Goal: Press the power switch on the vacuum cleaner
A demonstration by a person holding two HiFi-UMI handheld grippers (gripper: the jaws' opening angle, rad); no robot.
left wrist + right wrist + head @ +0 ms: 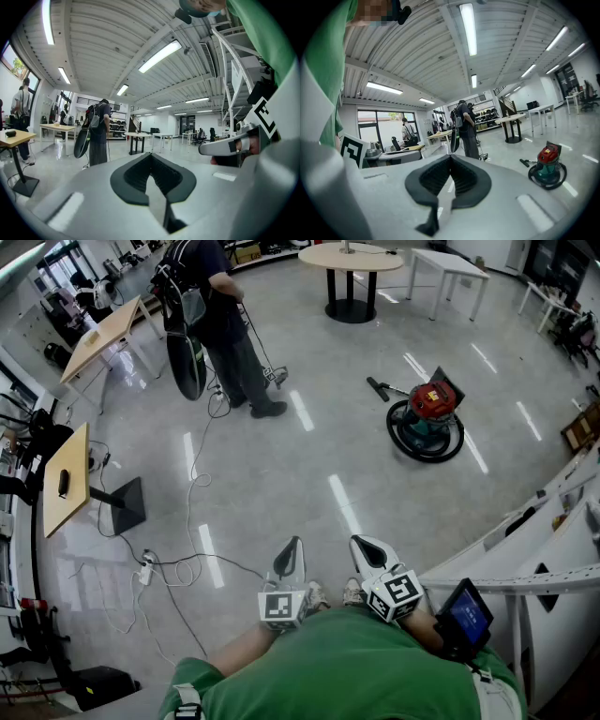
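Head view shows the left gripper [288, 561] and the right gripper [368, 552] held close against the person's green shirt. Both are well apart from the vacuum cleaner with a red top, teal drum and black hose coiled round it [428, 415]. It stands on the glossy grey floor [309, 484] toward the far right side, with a black floor nozzle [378, 387] lying just beside it. Left gripper view has the grey jaws pressed together at their tips, with nothing between the black pads. Right gripper view shows the same, tips together and empty. By my reading the task is only at the approach, with the switch not yet within reach. The next move calls for walking across to the drum, then bringing one closed jaw tip down on the switch, which I cannot pick out from here. A pale label on the red top is too small to read. The gripper cubes carry only black-and-white square patterns, and a small blue screen [466, 617] is illegible.
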